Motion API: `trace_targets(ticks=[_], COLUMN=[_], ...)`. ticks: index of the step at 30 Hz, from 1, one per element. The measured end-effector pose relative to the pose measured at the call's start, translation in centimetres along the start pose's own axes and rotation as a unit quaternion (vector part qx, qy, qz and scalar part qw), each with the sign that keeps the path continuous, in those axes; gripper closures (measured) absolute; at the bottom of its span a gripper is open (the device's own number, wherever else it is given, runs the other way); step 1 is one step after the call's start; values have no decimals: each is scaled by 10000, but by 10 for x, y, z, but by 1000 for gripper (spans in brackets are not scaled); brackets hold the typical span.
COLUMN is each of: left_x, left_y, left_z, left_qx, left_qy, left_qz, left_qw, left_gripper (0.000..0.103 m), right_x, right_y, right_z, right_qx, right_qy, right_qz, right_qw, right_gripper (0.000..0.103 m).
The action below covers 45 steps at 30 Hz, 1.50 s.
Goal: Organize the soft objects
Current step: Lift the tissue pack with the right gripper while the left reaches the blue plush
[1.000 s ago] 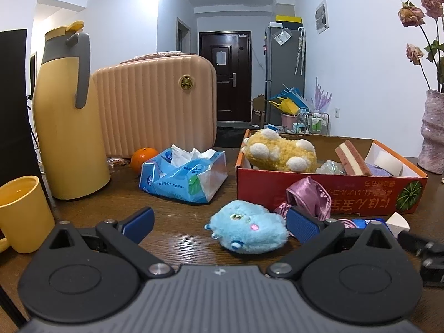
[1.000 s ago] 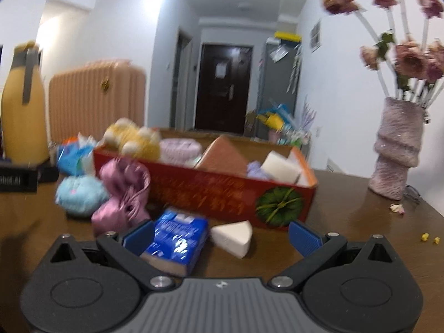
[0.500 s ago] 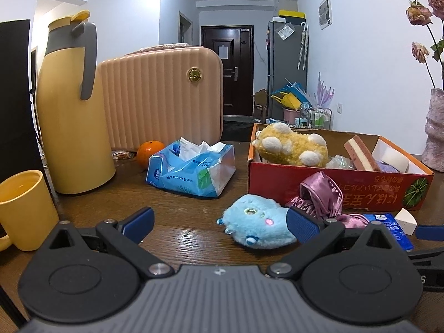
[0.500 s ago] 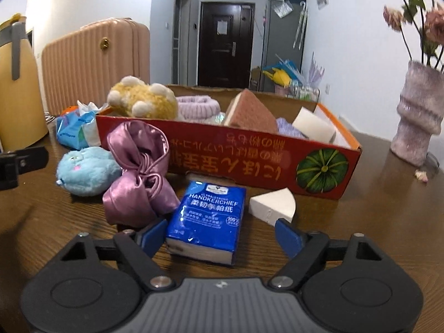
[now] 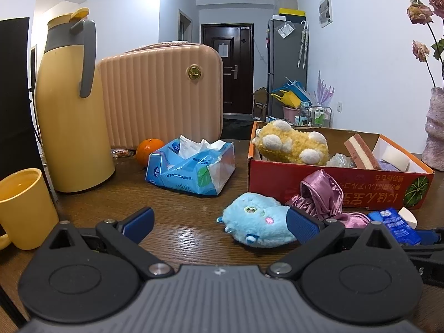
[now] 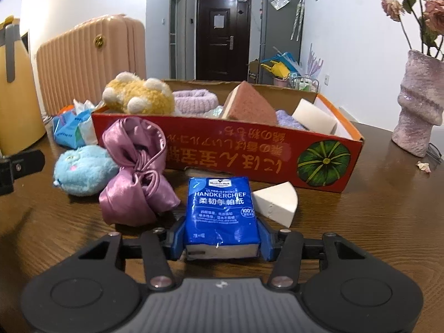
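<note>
Blue handkerchief pack (image 6: 223,213), glossy wrapper, white lettering.

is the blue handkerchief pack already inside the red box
No, the blue handkerchief pack lies on the table in front of the red box, between the right gripper pads.

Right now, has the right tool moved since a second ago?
Yes. The right tool has come forward toward the red box, and its jaws have just been closing; they now press both sides of the blue handkerchief pack.
</note>
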<state>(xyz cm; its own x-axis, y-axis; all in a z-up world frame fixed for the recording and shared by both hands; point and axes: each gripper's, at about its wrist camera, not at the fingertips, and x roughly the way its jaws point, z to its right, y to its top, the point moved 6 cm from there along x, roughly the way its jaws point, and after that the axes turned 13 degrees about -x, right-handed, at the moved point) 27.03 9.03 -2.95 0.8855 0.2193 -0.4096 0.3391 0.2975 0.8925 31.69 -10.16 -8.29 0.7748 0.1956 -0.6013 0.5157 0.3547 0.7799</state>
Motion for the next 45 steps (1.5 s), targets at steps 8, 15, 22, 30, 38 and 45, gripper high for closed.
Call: trace_targets(ticks=[8,15,22,30,38,45], left_x=[2,5,11,23,35,52], left_y=[0,-1,-2,-2,0,-1], left_z=[-2,-2,-1,3,7,14], left_qx=[-37,-32,1,105,156,242], left_qy=[16,11,13,20,-123,-229], left_qz=[-67,-103,-185,-236,-338,-513], left_qw=[10000,9999,9998,9997,9992,9981], left_gripper=[0,0,0,0,0,0], right_x=[-15,-27,-30,-25,-20,-18], right_y=[6,10,9,6,2,0], right_z=[16,34,52,74,96,106], right_qx=[254,467,597,727,882,908], right_qy=[-190,-375,-532,-693,-875,-949], right_qz=[426,786,908,876,812,819], right_qw=[9986,9951,9927,9911,9889,9880], right_gripper=[53,53,53,53,52,52])
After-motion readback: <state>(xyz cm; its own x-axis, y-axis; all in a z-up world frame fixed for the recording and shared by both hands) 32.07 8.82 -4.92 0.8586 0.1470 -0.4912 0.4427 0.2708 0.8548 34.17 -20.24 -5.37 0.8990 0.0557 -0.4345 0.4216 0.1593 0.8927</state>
